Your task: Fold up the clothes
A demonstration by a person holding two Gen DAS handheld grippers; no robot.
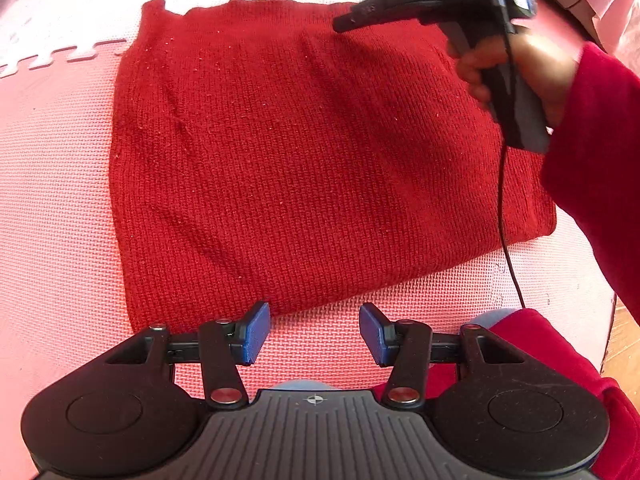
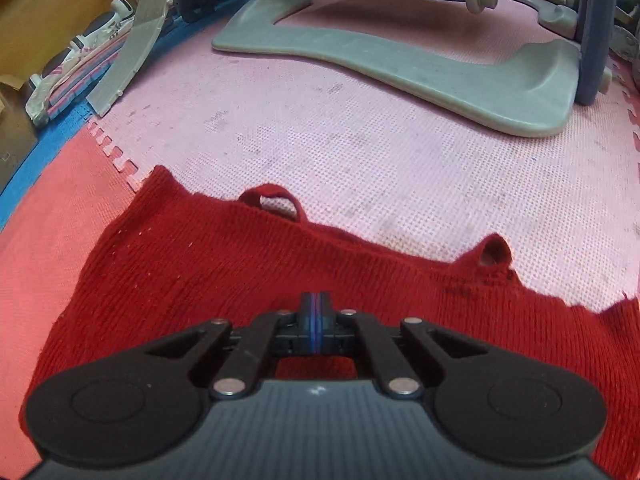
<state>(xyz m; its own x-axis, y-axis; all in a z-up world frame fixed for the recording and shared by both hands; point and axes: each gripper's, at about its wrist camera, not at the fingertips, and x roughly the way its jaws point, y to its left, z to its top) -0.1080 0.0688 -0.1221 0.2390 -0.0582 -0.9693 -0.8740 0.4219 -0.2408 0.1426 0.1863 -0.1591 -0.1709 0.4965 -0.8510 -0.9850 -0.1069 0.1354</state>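
A red knitted garment is spread flat on the pink foam mat. The left gripper is held at its six-o'clock edge, fingers spread, nothing between. The right gripper, fingers pressed together and empty, is poised over the knit.

The right claw is motion-blurred in the left wrist view, its tips too smeared to read. The hand holding it is blurred too, and its red sleeve runs off the right edge. In the right wrist view, the red knit slips under the claw body and past the right edge. The grey plastic frame is cropped at the top.
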